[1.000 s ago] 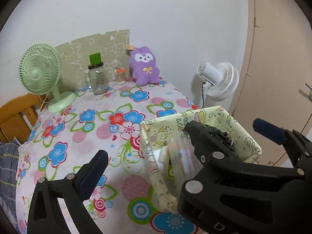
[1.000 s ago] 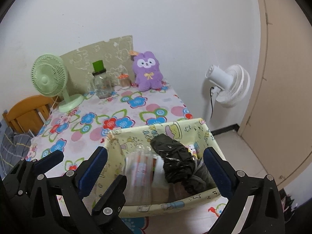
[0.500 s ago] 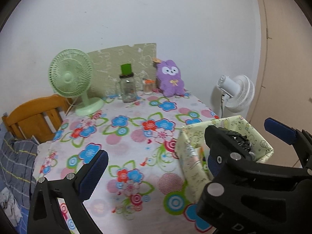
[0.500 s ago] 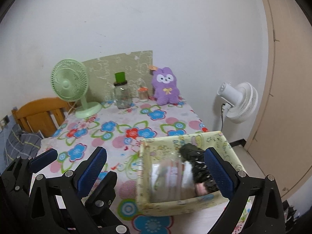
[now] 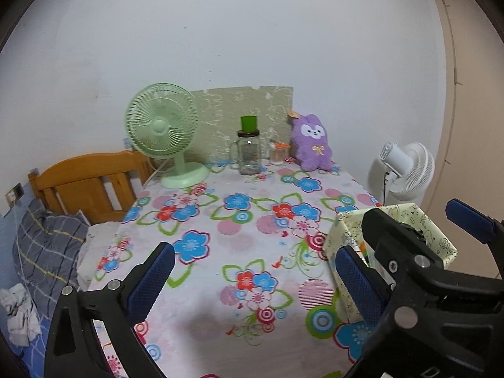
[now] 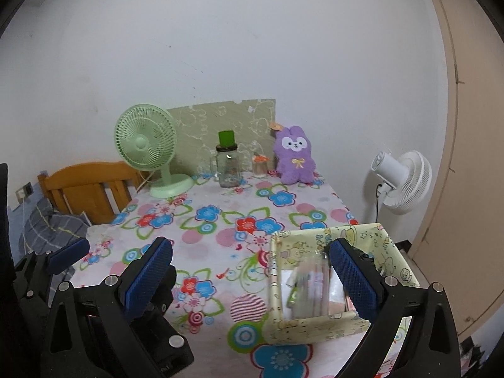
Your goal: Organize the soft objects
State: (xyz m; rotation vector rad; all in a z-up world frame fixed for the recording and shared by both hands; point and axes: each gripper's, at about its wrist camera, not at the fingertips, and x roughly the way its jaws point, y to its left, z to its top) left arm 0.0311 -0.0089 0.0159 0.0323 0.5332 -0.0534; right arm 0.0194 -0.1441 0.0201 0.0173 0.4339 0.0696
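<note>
A purple plush rabbit (image 5: 310, 143) (image 6: 295, 156) sits upright at the far edge of the flowered table, against the wall. A pale yellow fabric basket (image 6: 318, 321) (image 5: 343, 239) stands at the table's near right corner, holding a clear packet and a dark soft item. My left gripper (image 5: 252, 278) is open and empty above the table's near middle. My right gripper (image 6: 249, 272) is open and empty, its right finger over the basket. The right gripper's body hides most of the basket in the left wrist view.
A green desk fan (image 6: 148, 151), a glass jar with a green lid (image 6: 227, 165), a small orange-topped jar (image 6: 260, 165) and an upright green board (image 6: 226, 126) stand at the far edge. A white floor fan (image 6: 400, 182) stands right. A wooden headboard (image 6: 85, 189) and pillow lie left.
Both grippers have pulled back and up from the basket and turned left, so more of the table and the bed shows. Both stay open and empty.
</note>
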